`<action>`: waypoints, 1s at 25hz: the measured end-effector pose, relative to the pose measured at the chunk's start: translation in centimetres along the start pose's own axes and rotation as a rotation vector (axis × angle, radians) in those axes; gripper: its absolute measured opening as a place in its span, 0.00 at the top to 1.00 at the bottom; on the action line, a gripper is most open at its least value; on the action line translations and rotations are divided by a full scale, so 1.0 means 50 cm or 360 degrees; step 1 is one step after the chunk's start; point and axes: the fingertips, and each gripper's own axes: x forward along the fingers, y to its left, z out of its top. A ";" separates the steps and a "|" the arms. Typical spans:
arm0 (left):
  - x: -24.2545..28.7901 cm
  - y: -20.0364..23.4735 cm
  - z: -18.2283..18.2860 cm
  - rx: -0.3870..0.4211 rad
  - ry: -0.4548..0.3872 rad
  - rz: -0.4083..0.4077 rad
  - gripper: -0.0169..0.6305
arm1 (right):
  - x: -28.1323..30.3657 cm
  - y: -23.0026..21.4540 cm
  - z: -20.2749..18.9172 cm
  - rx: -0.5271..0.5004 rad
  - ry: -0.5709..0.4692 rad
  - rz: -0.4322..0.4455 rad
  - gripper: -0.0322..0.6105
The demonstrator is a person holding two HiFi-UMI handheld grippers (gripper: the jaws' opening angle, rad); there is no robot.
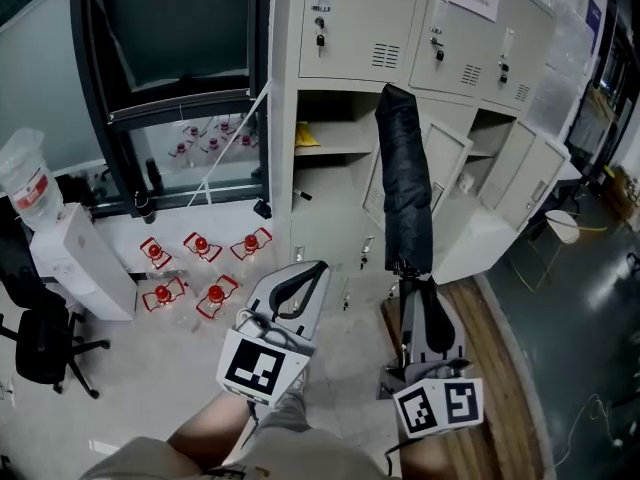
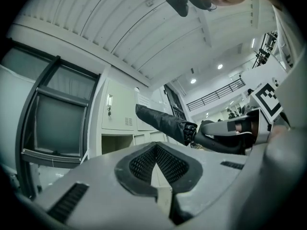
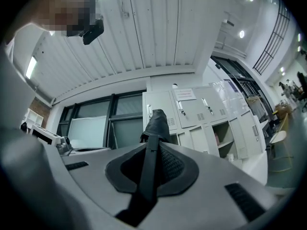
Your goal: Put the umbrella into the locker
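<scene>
1. Right claw (image 1: pixel 418 306): closed tight on the thin handle end of the long black folded fabric umbrella (image 1: pixel 405 183). In the right gripper view the dark shaft runs straight up between the two pads (image 3: pixel 175 169), and the claw (image 3: pixel 149 174) has a firm, centred hold.
2. Umbrella: stands nearly upright above the right claw, with its tip ahead of and higher than the jaws. It is outside the tall beige metal locker bank (image 1: pixel 340 28), in front of it and not yet inside.
3. Left claw (image 1: pixel 296 290): jaws together and holding nothing, with only ceiling and locker visible past the pads in its own view (image 2: pixel 156 166). It sits to the left of the right claw, clear of the umbrella.
4. Open compartment (image 1: pixel 330 206): lies ahead and to the left of the right claw. A shelf crosses it partway up, and something yellow rests on that shelf. An open beige door (image 1: pixel 447 163) hangs just behind the umbrella, to the right of the opening.
5. Step in hand, as judged: carrying the umbrella to the opening.
6. Handling notes:
   - Tilt the tip forward and down so it clears the shelf.
   - Steer leftward away from the open door edge.
   - Feed the umbrella in tip first.
   - Keep the grip closed until the umbrella leans on an inner wall. Held so low, the top-heavy length may swing.
   - The free left claw may steady the fabric mid-length.
</scene>
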 end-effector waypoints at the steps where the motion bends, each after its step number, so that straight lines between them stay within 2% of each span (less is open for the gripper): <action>1: 0.013 0.010 -0.012 -0.0007 0.0013 0.0000 0.96 | 0.016 -0.006 -0.013 0.0005 0.0022 -0.0002 0.89; 17: 0.263 0.171 -0.176 -0.0101 0.0214 -0.0064 0.96 | 0.316 -0.126 -0.217 0.0112 0.0395 -0.0038 0.89; 25: 0.391 0.278 -0.235 -0.0130 0.0248 -0.0084 0.96 | 0.493 -0.162 -0.282 0.0124 0.0489 -0.0029 0.89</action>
